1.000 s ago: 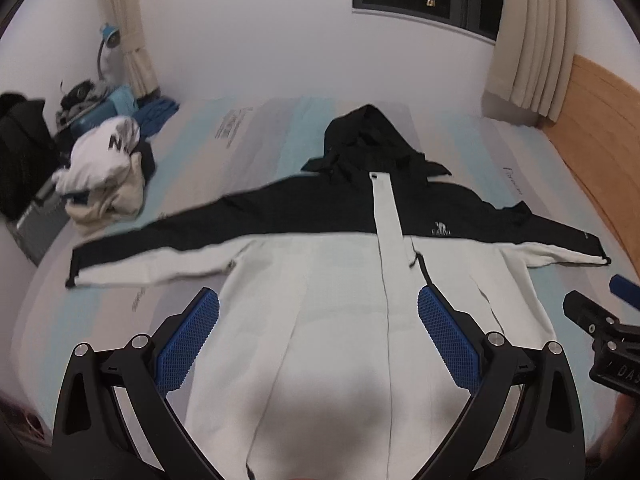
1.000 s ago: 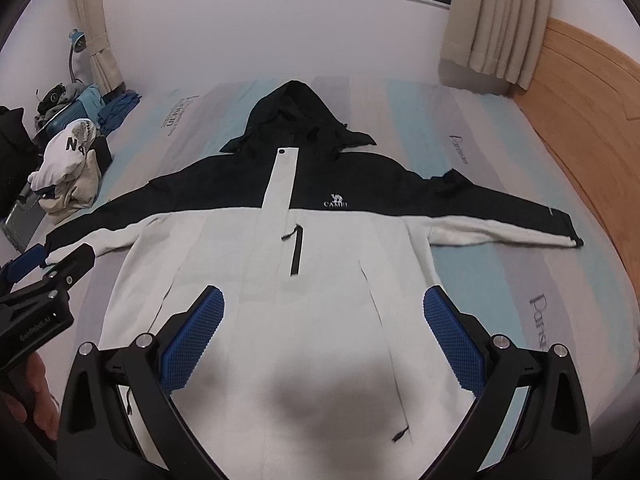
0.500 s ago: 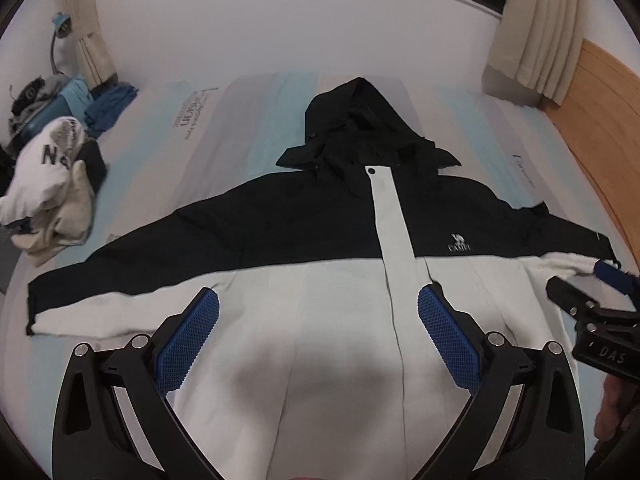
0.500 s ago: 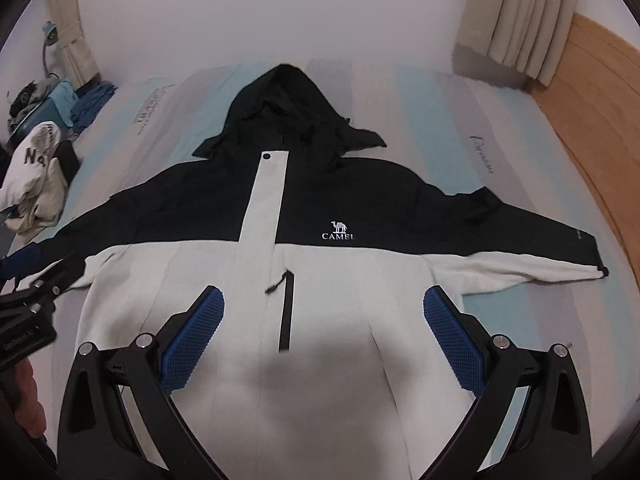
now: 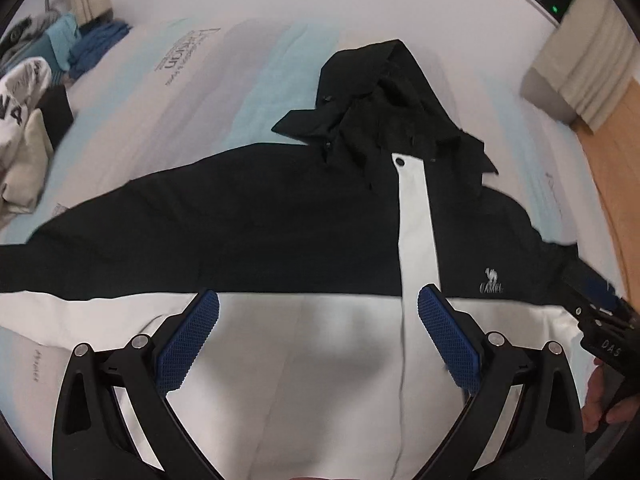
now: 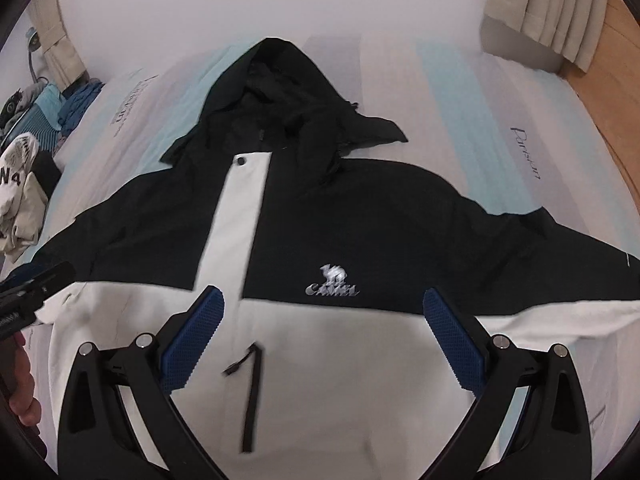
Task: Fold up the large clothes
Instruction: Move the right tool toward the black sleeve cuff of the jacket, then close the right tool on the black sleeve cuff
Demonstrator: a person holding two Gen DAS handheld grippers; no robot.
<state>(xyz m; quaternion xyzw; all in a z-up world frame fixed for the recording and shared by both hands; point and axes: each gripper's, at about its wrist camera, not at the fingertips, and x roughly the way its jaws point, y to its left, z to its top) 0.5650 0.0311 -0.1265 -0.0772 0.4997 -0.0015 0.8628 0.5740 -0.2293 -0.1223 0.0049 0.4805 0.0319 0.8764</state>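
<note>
Two grippers are hovering over one jacket (image 5: 280, 220), both with jaws spread wide and gripping nothing. The jacket is lying face up on the bed (image 5: 248, 92), zipped, sleeves stretched out to both sides, hood (image 6: 276, 100) pointing at the far wall. Top half is black, lower half white, with a white placket (image 6: 236, 220) running up the middle to a snap at the collar.

The left gripper (image 5: 318, 344) is sitting above the white chest panel, left of the placket; its right blue pad (image 5: 448, 344) is overlapping the placket line in view. The camel logo (image 5: 491, 282) is showing just right of that pad. The right gripper (image 6: 322, 348) is hanging above the white panel directly below the logo (image 6: 333, 282), with the black chest zipper (image 6: 250, 396) between its fingers, nearer the left one.

Each camera is catching the other tool at the frame edge: the right gripper (image 5: 600, 320) over the jacket's sleeve area on that side, the left gripper (image 6: 28, 300) over the opposite sleeve near the armpit. Whether either is touching fabric, cannot tell.

A pile of clothes (image 6: 24, 176) is sitting at the bed's left edge, clear of the sleeve. A curtain (image 6: 548, 12) is hanging far right beside a wooden panel (image 6: 616, 92).
</note>
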